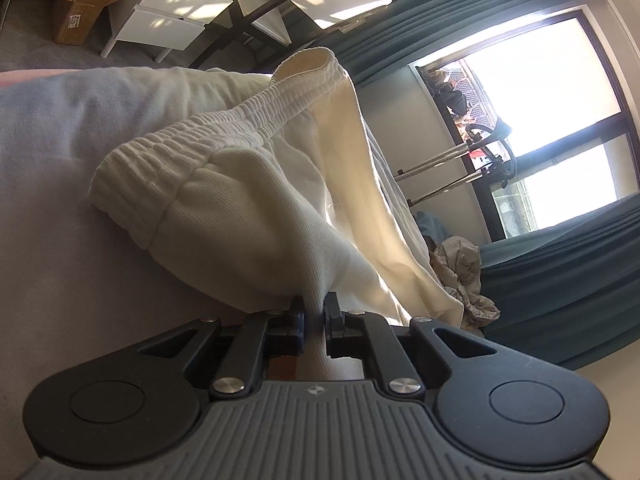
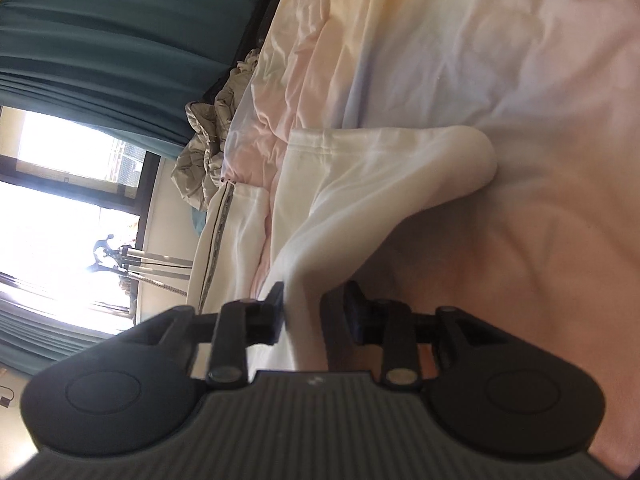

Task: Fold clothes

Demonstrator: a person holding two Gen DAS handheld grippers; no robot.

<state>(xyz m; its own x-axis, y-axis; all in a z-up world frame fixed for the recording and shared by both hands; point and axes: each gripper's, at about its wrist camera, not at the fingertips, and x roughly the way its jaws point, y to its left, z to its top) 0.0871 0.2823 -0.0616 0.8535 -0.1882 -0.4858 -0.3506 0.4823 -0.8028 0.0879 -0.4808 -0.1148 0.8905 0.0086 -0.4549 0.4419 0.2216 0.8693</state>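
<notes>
A cream-white pair of shorts (image 1: pixel 248 200) with a ribbed elastic waistband (image 1: pixel 224 128) lies on a pale pink bedsheet (image 1: pixel 60 240). My left gripper (image 1: pixel 315 312) is shut on a bunched part of the shorts' fabric, and the cloth rises from the jaws toward the waistband. In the right wrist view the same white garment (image 2: pixel 352 184) drapes over the bed (image 2: pixel 520 80). My right gripper (image 2: pixel 314 300) has its jaws apart with a fold of the white cloth lying between them, against the left finger (image 2: pixel 276 296).
A window (image 1: pixel 540 112) with teal curtains (image 1: pixel 560 280) is beyond the bed. A crumpled grey cloth (image 1: pixel 464 272) lies by the bed edge. White drawers (image 1: pixel 172 12) and a cardboard box (image 1: pixel 80 4) stand on the floor. A white striped garment (image 2: pixel 224 240) lies near the window.
</notes>
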